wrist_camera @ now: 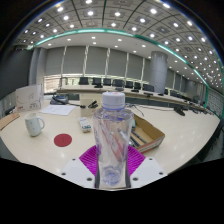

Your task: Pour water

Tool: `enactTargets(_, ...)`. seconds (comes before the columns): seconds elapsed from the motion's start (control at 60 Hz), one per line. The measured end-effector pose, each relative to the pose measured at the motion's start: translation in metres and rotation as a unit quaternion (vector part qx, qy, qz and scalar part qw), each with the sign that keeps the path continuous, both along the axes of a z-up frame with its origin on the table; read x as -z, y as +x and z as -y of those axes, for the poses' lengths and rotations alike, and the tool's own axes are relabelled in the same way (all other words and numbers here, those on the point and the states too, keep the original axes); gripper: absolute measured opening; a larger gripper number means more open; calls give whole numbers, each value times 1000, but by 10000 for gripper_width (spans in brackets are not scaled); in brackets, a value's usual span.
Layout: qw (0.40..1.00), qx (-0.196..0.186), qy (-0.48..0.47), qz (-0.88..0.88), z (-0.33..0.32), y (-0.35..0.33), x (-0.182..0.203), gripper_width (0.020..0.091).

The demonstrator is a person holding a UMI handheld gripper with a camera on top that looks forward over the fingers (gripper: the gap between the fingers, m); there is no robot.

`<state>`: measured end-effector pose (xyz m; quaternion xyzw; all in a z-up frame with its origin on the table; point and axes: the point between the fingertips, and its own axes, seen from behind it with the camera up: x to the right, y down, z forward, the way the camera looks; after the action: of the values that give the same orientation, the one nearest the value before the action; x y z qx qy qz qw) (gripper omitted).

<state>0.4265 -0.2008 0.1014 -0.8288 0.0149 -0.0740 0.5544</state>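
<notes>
A clear plastic water bottle (112,135) with a pale cap stands upright between my gripper's (112,158) two fingers, held above the table. Both magenta pads (91,157) press against its sides, so the gripper is shut on it. Beyond and to the left, a white mug (35,126) sits on the pale table (60,155), with a red round coaster (63,140) just right of it. The bottle's lower end is hidden between the fingers.
A cardboard box (148,134) lies right of the bottle. Papers (58,111) and a white upright card (29,98) sit at the back left. Further back are desks with chairs and dark devices in a large office under ceiling lights.
</notes>
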Motion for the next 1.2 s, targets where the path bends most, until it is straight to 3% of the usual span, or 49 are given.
enactTargets(0.133,998,11,-2,56,-7,-2,-23,346)
enactTargets(0.35,975,36,4,219,-43,-24,-108,345)
enactTargets(0.5,926,18,3,378,-81,-77,-157,344)
enactTargets(0.65,846,-32,7,531,-117,-153,-177,344)
enactTargets(0.783,750,-76,2,657,-144,-208,-172,344)
enactTargets(1.033,558,-152,-18,816,-183,-266,-121,342)
enactTargets(1.2,493,-166,-19,854,-189,-284,-106,343)
